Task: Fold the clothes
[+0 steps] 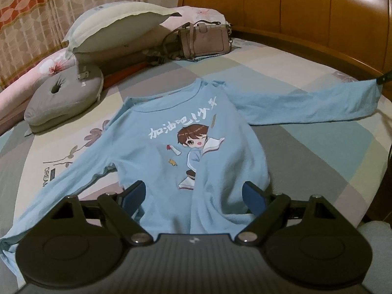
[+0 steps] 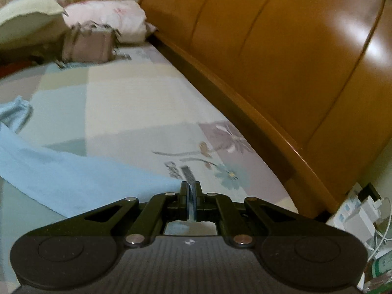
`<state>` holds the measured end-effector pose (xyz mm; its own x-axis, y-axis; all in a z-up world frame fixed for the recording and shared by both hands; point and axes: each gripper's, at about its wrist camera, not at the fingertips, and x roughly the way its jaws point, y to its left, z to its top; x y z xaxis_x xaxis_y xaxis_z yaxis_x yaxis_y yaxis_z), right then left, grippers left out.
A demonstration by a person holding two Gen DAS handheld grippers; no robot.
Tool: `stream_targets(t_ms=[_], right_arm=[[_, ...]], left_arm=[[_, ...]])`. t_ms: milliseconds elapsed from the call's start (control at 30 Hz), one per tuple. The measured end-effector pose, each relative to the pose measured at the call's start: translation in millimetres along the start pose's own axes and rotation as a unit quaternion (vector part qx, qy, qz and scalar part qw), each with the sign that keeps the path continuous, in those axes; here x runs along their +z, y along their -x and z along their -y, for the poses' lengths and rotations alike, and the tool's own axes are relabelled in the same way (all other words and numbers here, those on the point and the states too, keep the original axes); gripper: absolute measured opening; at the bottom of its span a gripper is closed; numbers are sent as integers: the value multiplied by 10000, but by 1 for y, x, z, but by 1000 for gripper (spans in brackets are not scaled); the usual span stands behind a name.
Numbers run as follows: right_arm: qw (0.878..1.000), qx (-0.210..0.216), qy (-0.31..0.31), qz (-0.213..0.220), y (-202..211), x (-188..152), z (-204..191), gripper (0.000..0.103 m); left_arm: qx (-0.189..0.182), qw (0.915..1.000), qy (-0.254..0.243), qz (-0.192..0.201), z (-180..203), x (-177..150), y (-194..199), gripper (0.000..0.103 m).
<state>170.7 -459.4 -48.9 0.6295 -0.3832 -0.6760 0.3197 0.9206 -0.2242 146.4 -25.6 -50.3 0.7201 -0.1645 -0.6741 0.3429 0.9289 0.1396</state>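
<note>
A light blue long-sleeved shirt with a cartoon print lies face up on the bed. My left gripper hovers open over its lower hem. The fabric, with a raised crease, passes between the two blue pads without being pinched. The shirt's right sleeve is stretched out toward the headboard side. Its cuff is held in my right gripper at the far right. In the right wrist view that gripper is shut on the cuff, with the blue sleeve trailing off to the left. The left sleeve runs down to the lower left.
The patchwork bed sheet lies under the shirt. A wooden headboard borders the bed on the right. At the far end sit a pillow, a grey cushion and a taupe handbag. A power strip with chargers lies past the bed's corner.
</note>
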Motion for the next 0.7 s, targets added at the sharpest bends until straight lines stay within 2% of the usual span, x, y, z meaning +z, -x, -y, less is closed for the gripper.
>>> stream_targets(t_ms=[233,300,333,400,500,567,700], right_arm=[[9966,-682,-413,-207,-38,12,40,5],[9960,-711,-491,-250,-49,15,47,7],[9968,-576,-490,-256,-50,17,45,7],[9980,-308,-489,-268,-52,19,40,19],[9985,151,-463,-248,-53,24,31,28],[9968,719,-346,-101,-47,31,13,30],[9822,1879,24,-23,-53,57,-41,30]], left_arm=[[-1,10000,-31,-5,2,4,-2,86],[-8,10000,-63,-9,5,6,-4,86],[-21,10000,-81,-1,6,7,-4,86],[-52,9999,-123,16,9,9,-4,86],[-134,9998,-173,22,10,11,-4,86],[-214,9996,-185,27,8,14,-5,86],[-523,9985,-136,43,3,19,-8,86]])
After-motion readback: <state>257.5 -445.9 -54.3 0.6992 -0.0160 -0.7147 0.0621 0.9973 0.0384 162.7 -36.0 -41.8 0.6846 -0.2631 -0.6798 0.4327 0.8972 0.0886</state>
